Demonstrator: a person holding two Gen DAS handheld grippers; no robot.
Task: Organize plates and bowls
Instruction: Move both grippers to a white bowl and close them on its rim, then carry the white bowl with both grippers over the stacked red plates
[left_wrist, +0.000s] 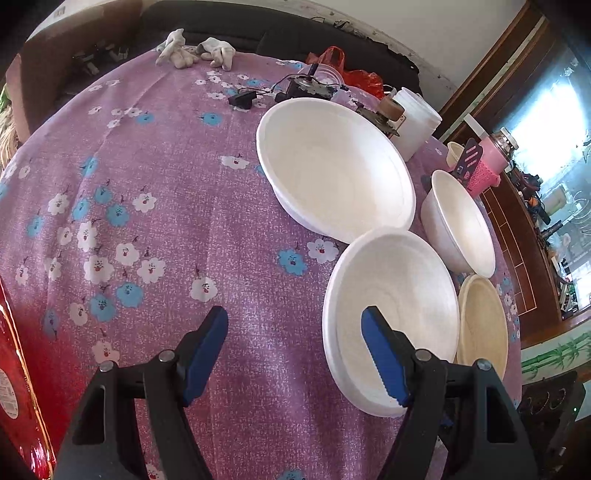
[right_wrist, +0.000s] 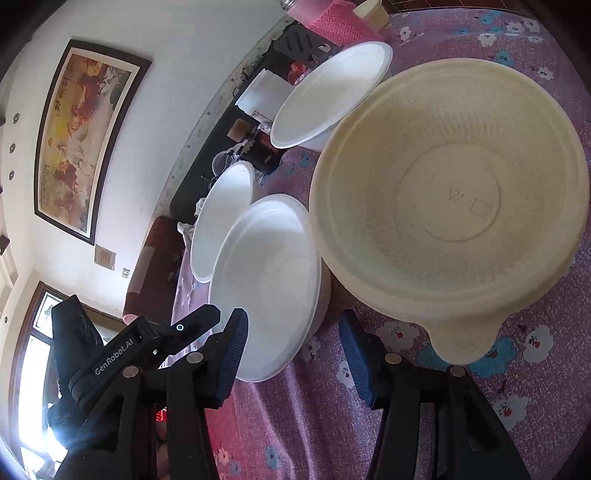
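Observation:
Four bowls stand on the purple flowered tablecloth (left_wrist: 166, 221). A large white bowl (left_wrist: 332, 166) is farthest, a small white bowl (left_wrist: 458, 221) to its right, a near white bowl (left_wrist: 395, 306), and a cream bowl (left_wrist: 482, 325) at the right edge. My left gripper (left_wrist: 295, 332) is open, its right finger over the near white bowl's rim. In the right wrist view the cream bowl (right_wrist: 450, 199) with a tab handle fills the right, the near white bowl (right_wrist: 269, 280) sits left of it. My right gripper (right_wrist: 291, 332) is open and empty, straddling the near white bowl's edge.
A white jar (left_wrist: 417, 122), pink basket (left_wrist: 484, 166), small motor and cables (left_wrist: 306, 88), and white gloves (left_wrist: 195, 51) sit along the far table edge. A red box (left_wrist: 14, 369) stands at the left. The left gripper's body (right_wrist: 122, 358) shows at lower left.

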